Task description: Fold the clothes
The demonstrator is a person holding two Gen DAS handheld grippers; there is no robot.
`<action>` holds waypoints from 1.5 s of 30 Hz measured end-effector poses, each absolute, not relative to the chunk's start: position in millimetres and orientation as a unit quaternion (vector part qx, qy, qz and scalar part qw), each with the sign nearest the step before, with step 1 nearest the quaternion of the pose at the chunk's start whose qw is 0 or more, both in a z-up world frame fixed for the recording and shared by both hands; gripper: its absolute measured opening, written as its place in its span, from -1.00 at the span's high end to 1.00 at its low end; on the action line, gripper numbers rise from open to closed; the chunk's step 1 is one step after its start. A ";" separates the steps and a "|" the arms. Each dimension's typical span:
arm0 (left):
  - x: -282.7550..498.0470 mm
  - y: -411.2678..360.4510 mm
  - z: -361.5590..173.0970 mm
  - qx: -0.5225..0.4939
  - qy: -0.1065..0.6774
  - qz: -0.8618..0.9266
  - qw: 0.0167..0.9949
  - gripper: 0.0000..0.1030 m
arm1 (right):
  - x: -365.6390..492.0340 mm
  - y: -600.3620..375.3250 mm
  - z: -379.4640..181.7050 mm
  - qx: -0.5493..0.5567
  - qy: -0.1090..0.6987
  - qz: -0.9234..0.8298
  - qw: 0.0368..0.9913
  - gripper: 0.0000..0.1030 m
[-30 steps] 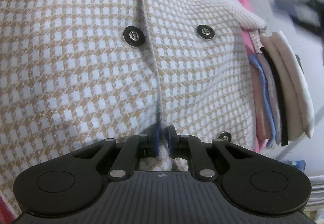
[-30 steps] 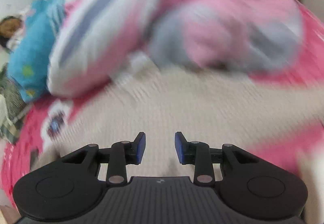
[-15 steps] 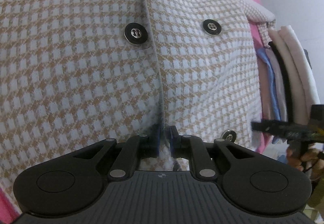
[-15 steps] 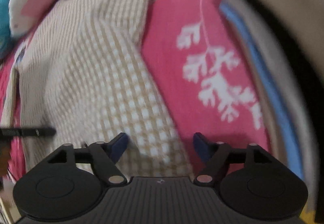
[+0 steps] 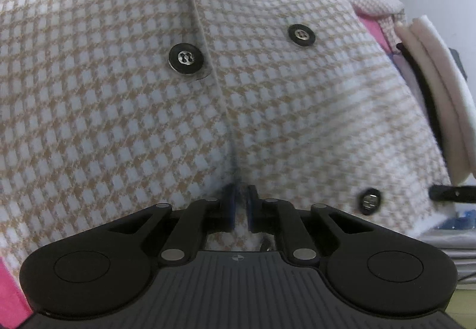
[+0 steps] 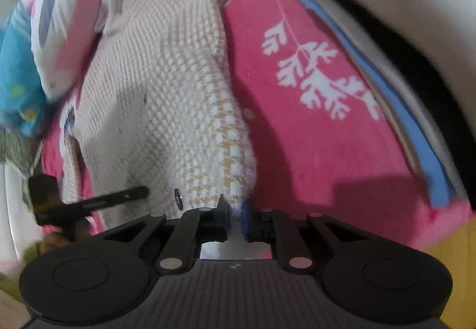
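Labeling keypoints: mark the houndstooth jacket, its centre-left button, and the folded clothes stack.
houndstooth jacket (image 5: 104,120), left wrist view, bare front panel
centre-left button (image 5: 186,58), left wrist view, metal middle
folded clothes stack (image 5: 437,82), left wrist view, cream top layers' folded edge

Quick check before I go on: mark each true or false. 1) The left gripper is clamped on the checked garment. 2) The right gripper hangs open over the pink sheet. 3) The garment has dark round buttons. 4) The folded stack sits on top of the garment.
1) True: the left gripper is shut on the checked garment.
2) False: the right gripper is shut on the garment's edge beside the pink sheet; its jaws have just been closing.
3) True: see this button.
4) False: the folded stack lies beside it.
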State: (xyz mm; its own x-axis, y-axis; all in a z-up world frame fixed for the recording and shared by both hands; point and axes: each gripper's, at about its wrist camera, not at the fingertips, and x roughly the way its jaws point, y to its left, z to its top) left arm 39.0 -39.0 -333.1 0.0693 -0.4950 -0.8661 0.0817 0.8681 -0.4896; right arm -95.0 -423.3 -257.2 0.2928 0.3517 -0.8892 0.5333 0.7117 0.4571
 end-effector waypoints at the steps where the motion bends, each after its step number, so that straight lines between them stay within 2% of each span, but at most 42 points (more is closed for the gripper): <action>1: 40.4 -39.3 -334.0 -0.158 0.653 -0.200 0.713 0.90 | -98.3 -425.7 -260.7 0.371 0.597 -0.080 0.707 0.91; 5: 44.6 -42.9 -336.7 -0.156 0.656 -0.196 0.712 0.90 | -112.6 -437.9 -313.7 0.285 0.657 -0.155 0.680 0.89; 7: 47.1 -46.9 -336.3 -0.149 0.655 -0.196 0.714 0.90 | -114.3 -437.5 -331.4 0.253 0.673 -0.173 0.673 0.81; 9: 50.5 -50.2 -335.8 -0.147 0.652 -0.192 0.718 0.90 | -113.2 -437.4 -320.5 0.268 0.663 -0.175 0.676 0.78; 10: 53.2 -52.5 -336.8 -0.147 0.651 -0.188 0.720 0.90 | -113.0 -435.8 -308.9 0.269 0.654 -0.171 0.686 0.73; 11: 54.2 -51.5 -336.2 -0.150 0.650 -0.183 0.722 0.90 | -113.0 -434.6 -299.6 0.267 0.648 -0.167 0.694 0.60; 13: 54.8 -47.1 -329.7 -0.156 0.642 -0.174 0.731 0.90 | -112.0 -432.0 -279.9 0.253 0.636 -0.160 0.711 0.54; 21: 70.6 -58.5 -297.4 -0.144 0.574 -0.198 0.781 0.87 | -64.2 -418.5 -250.5 0.231 0.528 -0.088 0.813 0.54; 25: 82.3 -89.4 -302.1 -0.116 0.552 -0.229 0.794 0.86 | -22.5 -419.3 -278.3 0.229 0.468 -0.058 0.851 0.55; 26: 84.3 -96.1 -303.8 -0.106 0.547 -0.236 0.796 0.86 | -14.4 -422.3 -294.5 0.232 0.477 -0.060 0.845 0.55; 28: 88.8 -105.8 -307.8 -0.093 0.545 -0.248 0.796 0.85 | -0.3 -422.6 -335.8 0.215 0.544 -0.065 0.809 0.60; 30: 93.8 -114.3 -313.1 -0.076 0.547 -0.253 0.794 0.85 | 4.7 -417.1 -327.0 0.195 0.550 -0.067 0.809 0.56; 32: 96.3 -119.6 -320.9 -0.062 0.560 -0.247 0.789 0.85 | 13.4 -412.4 -306.5 0.174 0.546 -0.058 0.818 0.57; 36: 98.9 -120.0 -328.2 -0.062 0.569 -0.241 0.784 0.84 | 52.9 -433.1 -279.2 0.183 0.479 -0.081 0.855 0.56; 38: 98.4 -118.4 -330.1 -0.066 0.569 -0.240 0.784 0.84 | 81.3 -445.7 -293.8 0.199 0.470 -0.081 0.856 0.57; 42: 96.1 -115.6 -332.8 -0.074 0.565 -0.240 0.786 0.84 | 126.3 -463.7 -352.9 0.228 0.502 -0.096 0.829 0.58; 45: 95.1 -108.7 -332.2 -0.098 0.564 -0.242 0.783 0.84 | 126.5 -465.2 -329.6 0.236 0.505 -0.111 0.823 0.55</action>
State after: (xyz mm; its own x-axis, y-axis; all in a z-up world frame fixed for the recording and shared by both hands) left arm 95.1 -108.7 -332.2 0.2467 -0.4899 -0.8361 0.2679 0.8636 -0.4270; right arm 126.5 -465.2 -329.6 0.4651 0.0552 -0.8836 0.4213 0.8640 0.2758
